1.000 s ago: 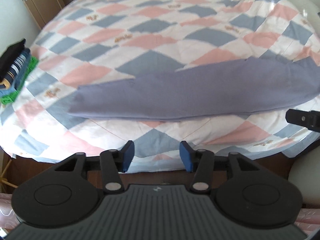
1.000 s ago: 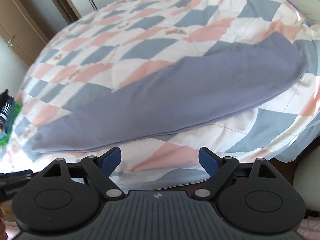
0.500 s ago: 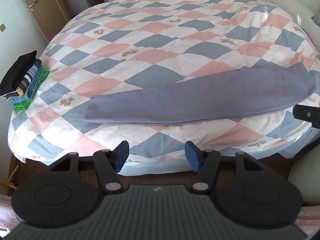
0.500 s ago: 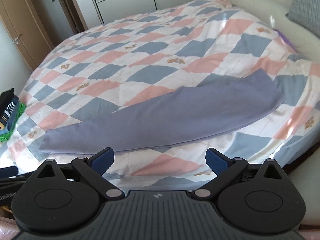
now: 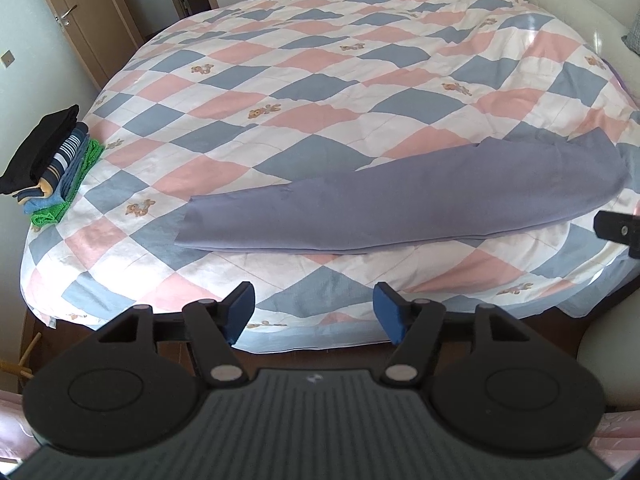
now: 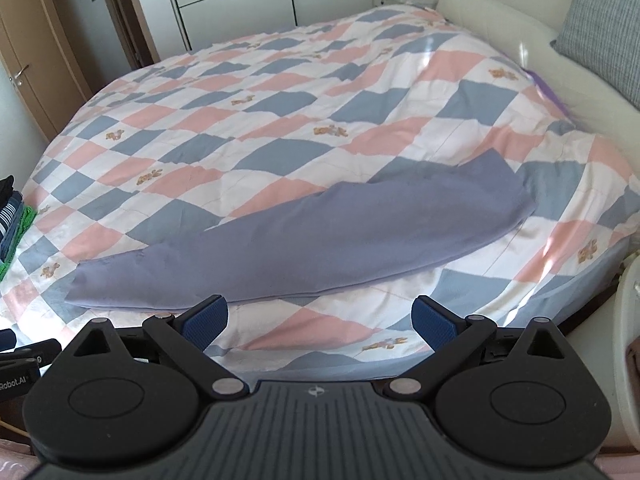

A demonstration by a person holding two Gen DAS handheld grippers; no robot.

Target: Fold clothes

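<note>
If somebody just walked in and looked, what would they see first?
Probably the long purple-grey cloth, lying folded in a band across the near part of the bed. Under it spreads the big checked quilt in pink, blue and white with little teddy bears. At the bed's left edge sits a neat stack of folded clothes, black on top and green at the bottom.

The folded clothes stack [image 6: 12, 216] is cut off by the right-wrist view's left edge.

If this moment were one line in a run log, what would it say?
task: fold clothes | cloth: long folded strip on bed | left gripper: opening, empty | right gripper: open, empty | stack: at bed edge
</note>
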